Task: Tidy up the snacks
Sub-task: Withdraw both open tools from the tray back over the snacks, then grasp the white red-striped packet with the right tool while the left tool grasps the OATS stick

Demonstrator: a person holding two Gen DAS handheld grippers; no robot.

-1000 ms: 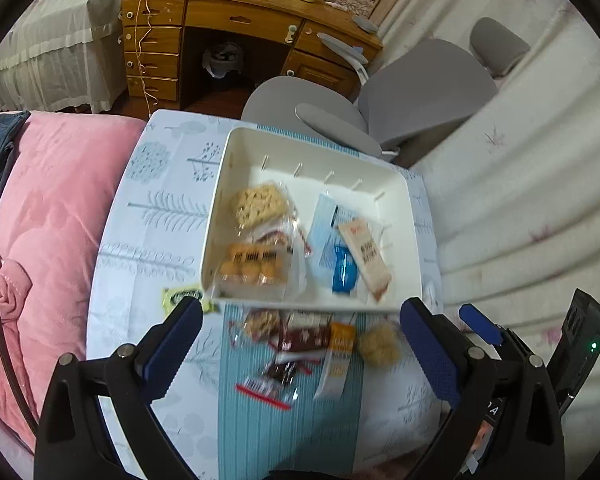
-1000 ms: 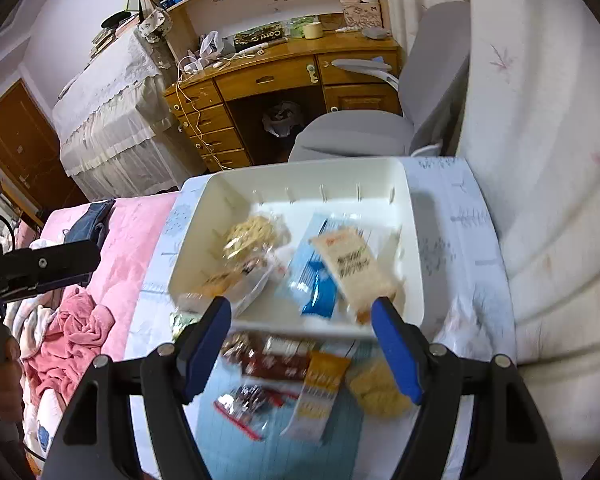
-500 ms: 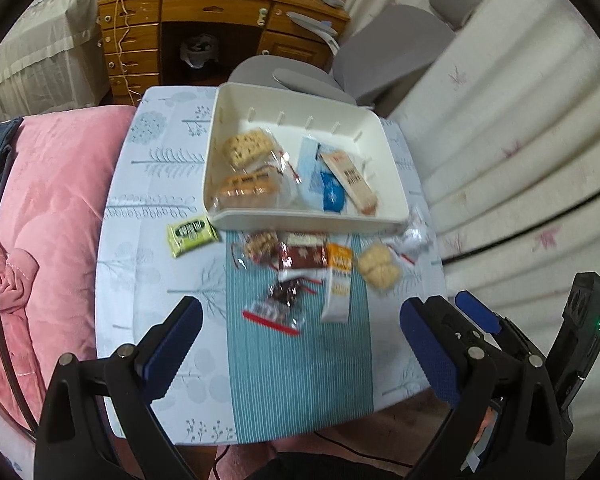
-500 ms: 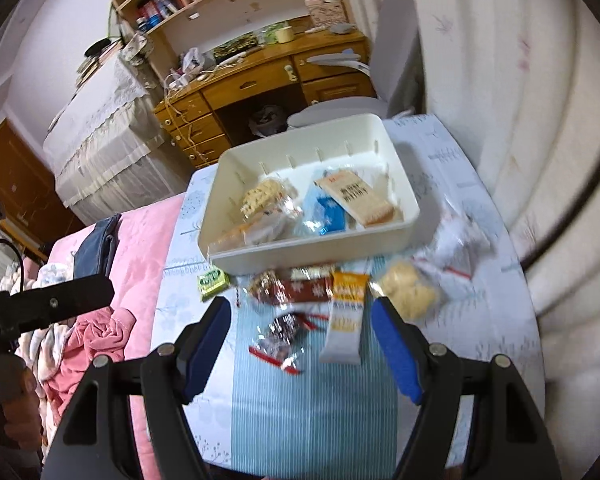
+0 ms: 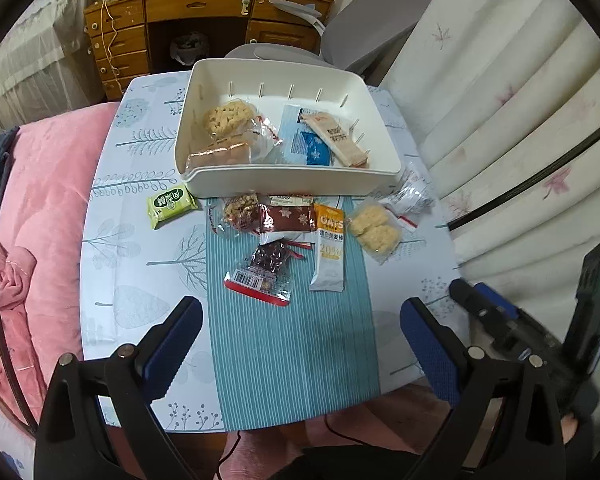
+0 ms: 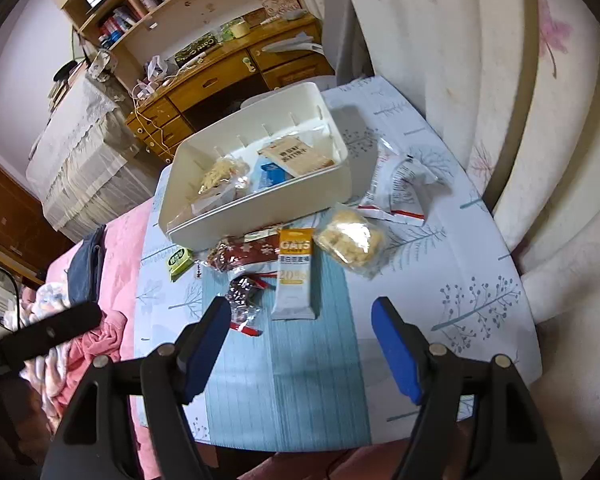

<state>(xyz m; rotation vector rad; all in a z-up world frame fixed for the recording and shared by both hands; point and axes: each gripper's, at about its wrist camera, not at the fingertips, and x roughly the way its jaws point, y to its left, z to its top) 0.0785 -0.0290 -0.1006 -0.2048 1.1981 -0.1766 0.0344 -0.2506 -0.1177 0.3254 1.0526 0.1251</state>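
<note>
Both grippers, left [image 5: 300,338] and right [image 6: 300,338], pointed steeply down, jaws wide and empty, over the near table [image 5: 140,264]. Loose snacks [image 5: 327,252] lay before the far bin [image 5: 292,184]; a desk [image 5: 204,4] stood beyond.

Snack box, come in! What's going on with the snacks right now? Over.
Both tongs, left and right, open, empty, above the table. White plastic snack box partly filled; orange-and-white oats bar packet among packets outside it. Nothing in the way.

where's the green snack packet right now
In the left wrist view the green snack packet lies on the table, off the teal mat's left edge, just below the white bin's front-left corner.
</note>
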